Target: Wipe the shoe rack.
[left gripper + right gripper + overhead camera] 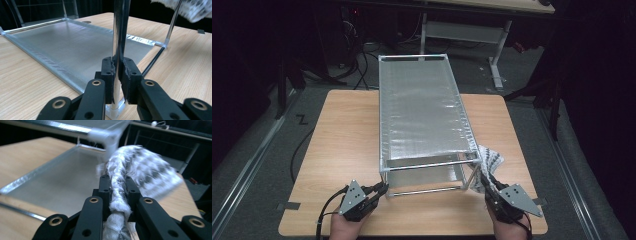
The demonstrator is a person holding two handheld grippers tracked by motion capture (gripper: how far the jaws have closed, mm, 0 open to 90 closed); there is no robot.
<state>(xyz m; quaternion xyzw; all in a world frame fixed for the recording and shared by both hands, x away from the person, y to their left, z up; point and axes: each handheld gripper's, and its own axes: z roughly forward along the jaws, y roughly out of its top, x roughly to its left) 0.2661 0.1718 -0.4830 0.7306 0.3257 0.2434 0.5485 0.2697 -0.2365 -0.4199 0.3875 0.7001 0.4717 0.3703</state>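
Two claws are both at work at the near end of a two-tier metal rack with chrome posts and silvery mesh shelves (422, 107), which stands lengthwise on the middle of the light wood-grain desk (344, 140). The left claw (117, 75) is clamped tight around the rack's near-left upright chrome post (117, 37), low down, just above its foot on the desk. The right claw (117, 192) pinches a bunched white cloth with a dark checked pattern (145, 170), which is lifted off the desk at the rack's near-right corner, beside the upper shelf's edge (488, 160).

As I read it, the job is wiping the rack down while the other claw steadies it. Bracing and picking up the cloth are done; the wiping itself seems barely begun, since the cloth sits only at one corner, and both shelves appear yet to be covered.

The desk is otherwise bare. Around it lies grey carpeted floor (257, 175), with black cables and a white-legged table frame (494, 45) in the dark room behind.
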